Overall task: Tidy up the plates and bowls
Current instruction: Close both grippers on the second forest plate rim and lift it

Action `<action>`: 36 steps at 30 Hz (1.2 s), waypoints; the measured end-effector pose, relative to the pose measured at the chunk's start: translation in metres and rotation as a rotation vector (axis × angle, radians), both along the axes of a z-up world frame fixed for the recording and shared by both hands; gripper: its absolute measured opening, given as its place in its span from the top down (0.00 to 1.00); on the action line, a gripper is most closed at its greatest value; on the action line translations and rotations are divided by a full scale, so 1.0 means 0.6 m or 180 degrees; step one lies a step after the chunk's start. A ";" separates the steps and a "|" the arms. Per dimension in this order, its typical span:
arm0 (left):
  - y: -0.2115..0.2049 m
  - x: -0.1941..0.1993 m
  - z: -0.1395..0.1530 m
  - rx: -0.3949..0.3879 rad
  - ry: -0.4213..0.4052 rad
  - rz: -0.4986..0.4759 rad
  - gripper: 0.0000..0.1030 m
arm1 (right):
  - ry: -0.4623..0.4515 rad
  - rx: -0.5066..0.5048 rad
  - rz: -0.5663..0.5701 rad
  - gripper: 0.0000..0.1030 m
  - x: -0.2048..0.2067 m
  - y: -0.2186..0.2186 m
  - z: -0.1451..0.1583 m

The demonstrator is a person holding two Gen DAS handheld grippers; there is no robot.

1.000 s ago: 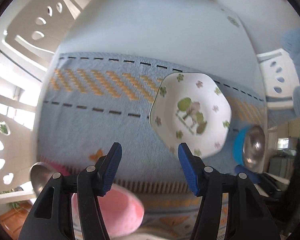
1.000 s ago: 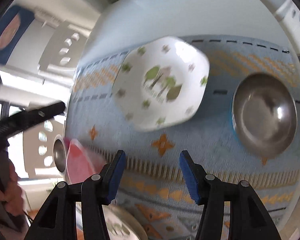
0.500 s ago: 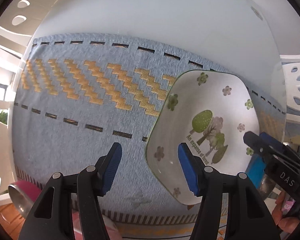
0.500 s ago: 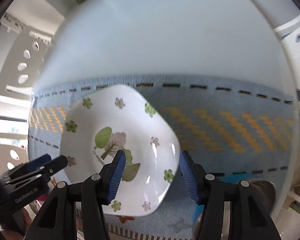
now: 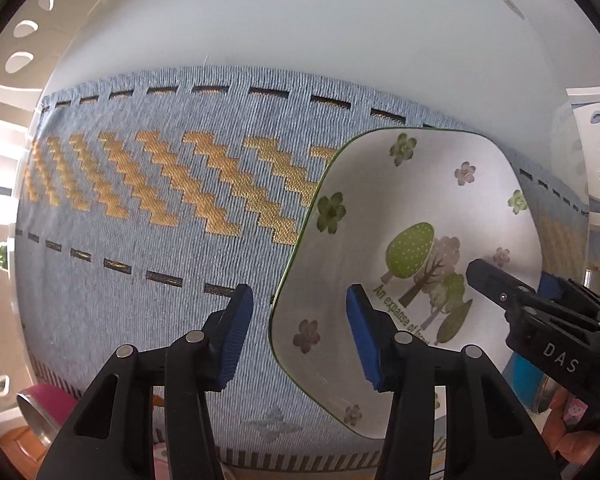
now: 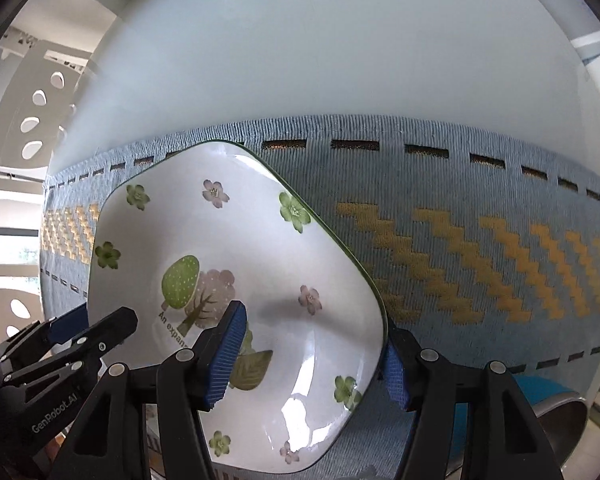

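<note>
Floral bowl lies on the blue woven cloth over the white surface; left tool gapes wide with the bowl's near-left rim between its pads, pads not touching; right tool likewise spread, straddling the bowl's right rim.

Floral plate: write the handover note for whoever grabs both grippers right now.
Left gripper: open, straddling the near-left rim of the floral plate, one finger inside, one outside.
Right gripper: open, straddling the plate's right rim.
The plate lies on the blue woven mat. A pink bowl and a steel bowl in a blue one sit at the mat's near edge.
Done: both grippers positioned. Left: close, lift, stack.
</note>
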State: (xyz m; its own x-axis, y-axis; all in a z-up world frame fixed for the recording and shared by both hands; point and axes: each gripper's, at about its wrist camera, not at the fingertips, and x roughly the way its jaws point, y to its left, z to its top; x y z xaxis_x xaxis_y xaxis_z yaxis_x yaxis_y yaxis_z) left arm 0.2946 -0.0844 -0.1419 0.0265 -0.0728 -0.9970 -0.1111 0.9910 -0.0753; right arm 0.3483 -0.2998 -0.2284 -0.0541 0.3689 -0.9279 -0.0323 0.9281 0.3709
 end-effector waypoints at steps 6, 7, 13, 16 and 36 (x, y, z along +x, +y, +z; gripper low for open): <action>-0.002 0.000 -0.010 -0.0036 -0.0017 0.0003 0.61 | -0.0041 -0.0029 0.0024 0.40 0.010 0.024 -0.003; -0.003 0.001 -0.011 -0.0058 -0.0020 -0.0007 0.65 | -0.0046 -0.0033 0.0018 0.40 0.010 0.024 -0.003; -0.015 -0.001 -0.011 -0.0020 -0.0055 -0.0068 0.65 | -0.0077 -0.0066 -0.0049 0.59 0.008 0.012 -0.002; -0.008 -0.011 -0.005 0.0001 -0.0033 -0.0059 0.65 | -0.0044 -0.0022 -0.0046 0.63 0.007 0.007 -0.003; 0.079 -0.091 0.116 0.0016 -0.0340 0.0065 0.65 | -0.0500 0.0175 0.0321 0.67 -0.043 0.047 0.128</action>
State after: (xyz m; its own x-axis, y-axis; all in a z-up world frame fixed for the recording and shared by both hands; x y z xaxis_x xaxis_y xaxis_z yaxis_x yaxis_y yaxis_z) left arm 0.2402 -0.0369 -0.0723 0.1342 -0.0661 -0.9887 -0.1229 0.9890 -0.0828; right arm 0.3227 -0.2716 -0.1518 0.0505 0.4193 -0.9064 -0.1854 0.8957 0.4041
